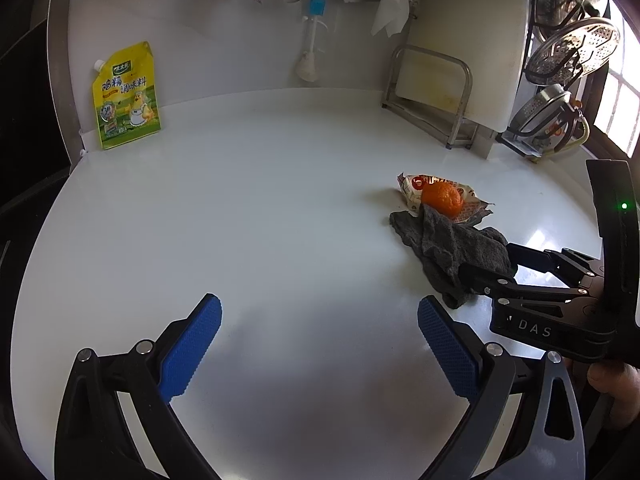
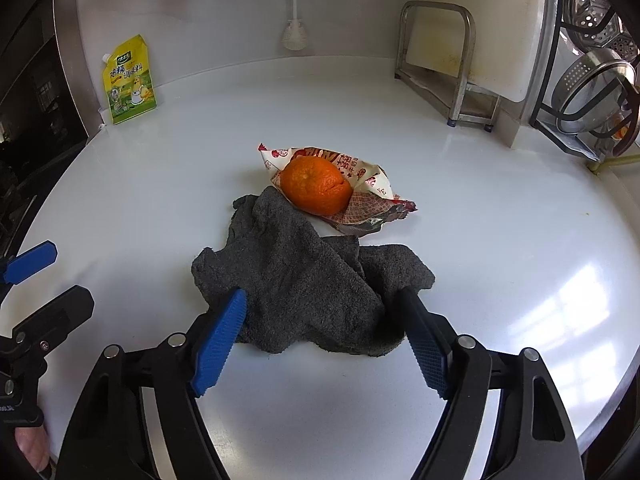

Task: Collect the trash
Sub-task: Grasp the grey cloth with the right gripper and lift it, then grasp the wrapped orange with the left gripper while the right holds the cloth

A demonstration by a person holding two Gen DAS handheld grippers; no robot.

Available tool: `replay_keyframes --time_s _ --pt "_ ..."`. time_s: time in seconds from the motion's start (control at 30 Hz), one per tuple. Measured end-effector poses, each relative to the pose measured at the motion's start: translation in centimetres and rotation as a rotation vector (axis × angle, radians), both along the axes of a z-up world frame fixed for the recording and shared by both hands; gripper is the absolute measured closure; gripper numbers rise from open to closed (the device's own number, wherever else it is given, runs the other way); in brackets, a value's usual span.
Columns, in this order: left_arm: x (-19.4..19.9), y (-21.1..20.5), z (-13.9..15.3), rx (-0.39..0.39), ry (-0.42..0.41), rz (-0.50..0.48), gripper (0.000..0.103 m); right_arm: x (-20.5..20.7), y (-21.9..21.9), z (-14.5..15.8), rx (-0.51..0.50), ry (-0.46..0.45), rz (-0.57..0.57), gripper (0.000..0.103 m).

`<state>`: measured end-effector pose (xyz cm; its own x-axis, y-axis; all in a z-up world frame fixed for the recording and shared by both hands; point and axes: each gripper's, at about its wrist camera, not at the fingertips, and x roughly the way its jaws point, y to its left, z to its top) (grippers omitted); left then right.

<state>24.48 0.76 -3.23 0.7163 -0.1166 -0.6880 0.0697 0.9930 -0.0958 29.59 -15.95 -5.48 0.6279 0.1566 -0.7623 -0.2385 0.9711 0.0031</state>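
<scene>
Far left, against the wall: yellow seasoning pouch (image 2: pixel 129 80), upright, well apart from everything else. Not obviously trash; a mistaken grab there would be an error of judgement.

Left gripper (image 1: pixel 320 344): jaws wide, holding nothing, hovering over bare white surface (image 1: pixel 260 200) near the front. Idle for now (its blue pad also shows at the left edge of the right wrist view).

Centre: grey cloth (image 2: pixel 304 280), crumpled, lying on the surface. Right gripper (image 2: pixel 324 332) straddles its near edge, jaws wide, pads on either side of the fabric but not closed on it. The cloth's far edge touches the orange peel (image 2: pixel 314 186), which sits on a torn red-and-white snack wrapper (image 2: pixel 368 200).

Risks, as I judge them:
- If the cloth is used to sweep, the rounded peel could roll off the wrapper and away across the smooth surface.
- Closing on a thin fold only may let the cloth slip out mid-push.
- The wrapper is light and crinkled; it may slide under the cloth instead of moving ahead of it.
- Both grippers are near each other at the cloth's left side; a careless reach could make them collide.

Far right: cutting board (image 2: pixel 472 20) in its metal rack (image 2: pixel 464 60), clear of the work.
</scene>
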Motion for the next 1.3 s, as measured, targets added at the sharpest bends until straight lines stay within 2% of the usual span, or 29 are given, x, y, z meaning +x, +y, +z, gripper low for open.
replay_keyframes --time_s 0.23,0.27,0.43,0.6,0.8,1.03,1.3 --pt "0.0 -0.4 0.5 -0.006 -0.004 0.000 0.006 -1.0 -1.0 0.8 0.067 -0.015 0.022 0.076" --pt "0.0 -0.4 0.7 -0.006 -0.008 0.000 0.006 -1.3 -1.3 0.9 0.079 -0.018 0.017 0.078" --pt "0.0 -0.9 1.4 -0.002 -0.025 -0.004 0.006 -3.8 -4.0 2.3 0.143 -0.070 -0.034 0.080" --pt "0.6 -2.1 1.8 -0.001 -0.022 -0.022 0.006 -5.5 -8.4 3.9 0.194 -0.129 -0.151 0.081" --pt "2.1 -4.6 2.5 0.003 -0.028 -0.036 0.006 -6.1 -13.0 4.1 0.223 -0.148 -0.266 0.080" --pt "6.1 -8.2 2.9 0.002 0.003 -0.022 0.006 -6.8 -15.1 3.8 0.264 -0.164 -0.281 0.080" --pt "10.9 -10.3 2.5 0.019 0.107 0.008 0.006 -7.3 -15.7 4.1 0.279 -0.175 -0.291 0.080"
